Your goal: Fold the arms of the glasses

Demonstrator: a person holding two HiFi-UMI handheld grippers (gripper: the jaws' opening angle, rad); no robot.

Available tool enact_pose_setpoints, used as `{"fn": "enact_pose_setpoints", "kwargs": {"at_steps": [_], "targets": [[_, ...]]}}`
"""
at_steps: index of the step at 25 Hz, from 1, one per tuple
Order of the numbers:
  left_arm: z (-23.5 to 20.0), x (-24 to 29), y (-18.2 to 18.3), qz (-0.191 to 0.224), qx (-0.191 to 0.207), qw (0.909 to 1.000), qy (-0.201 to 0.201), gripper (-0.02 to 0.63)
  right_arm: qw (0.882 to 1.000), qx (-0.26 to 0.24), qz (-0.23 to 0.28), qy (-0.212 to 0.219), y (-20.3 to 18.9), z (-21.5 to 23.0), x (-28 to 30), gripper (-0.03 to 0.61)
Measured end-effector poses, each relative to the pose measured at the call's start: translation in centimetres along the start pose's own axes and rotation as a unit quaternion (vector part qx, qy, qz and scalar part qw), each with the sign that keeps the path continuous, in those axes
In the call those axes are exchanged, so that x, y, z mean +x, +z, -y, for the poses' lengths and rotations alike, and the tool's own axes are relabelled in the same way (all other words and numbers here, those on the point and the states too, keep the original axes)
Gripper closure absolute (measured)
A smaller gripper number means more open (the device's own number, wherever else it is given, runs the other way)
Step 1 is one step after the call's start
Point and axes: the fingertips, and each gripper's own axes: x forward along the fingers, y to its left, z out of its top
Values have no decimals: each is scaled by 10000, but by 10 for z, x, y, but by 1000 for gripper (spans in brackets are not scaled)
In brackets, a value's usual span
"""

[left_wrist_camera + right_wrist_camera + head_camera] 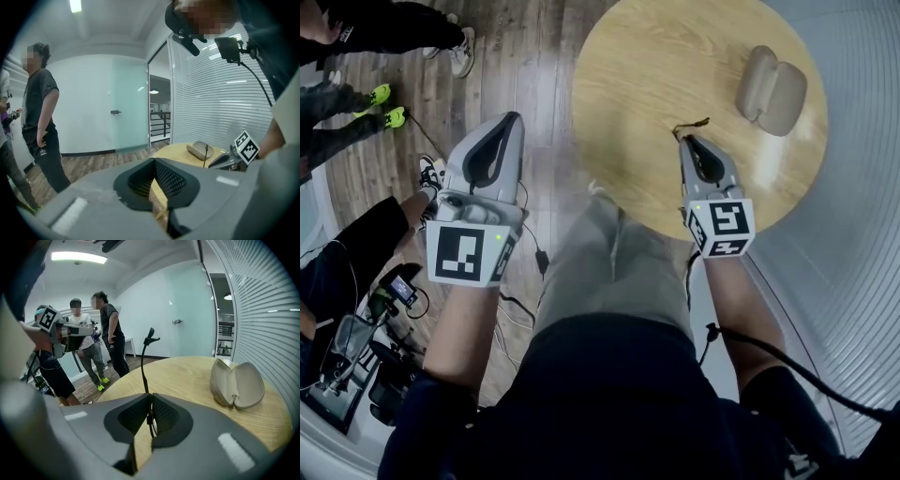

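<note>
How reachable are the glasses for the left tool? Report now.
Likely yes: the left tool, shut and empty, has only open air between it and the glasses, which the right tool pinches above the table.

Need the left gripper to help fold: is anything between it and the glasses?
Nothing visible: the right gripper holds the glasses, only air between them and the left gripper; the open case lies beyond.

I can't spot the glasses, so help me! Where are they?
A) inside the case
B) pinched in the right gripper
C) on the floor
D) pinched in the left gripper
B: the right gripper has its jaws closed on the glasses, whose thin dark arm sticks up from between them. The open glasses case sits apart on the table, and the left gripper holds nothing.
</note>
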Motion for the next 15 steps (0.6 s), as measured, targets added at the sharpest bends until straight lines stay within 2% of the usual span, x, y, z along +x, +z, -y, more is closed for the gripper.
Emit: {"fn": "enact_pose_setpoints", "kwargs": {"at_steps": [15], "targets": [[7, 0, 17, 160, 30, 9999, 17, 612, 9999, 19, -134, -66, -1, 8, -3, 546]]}}
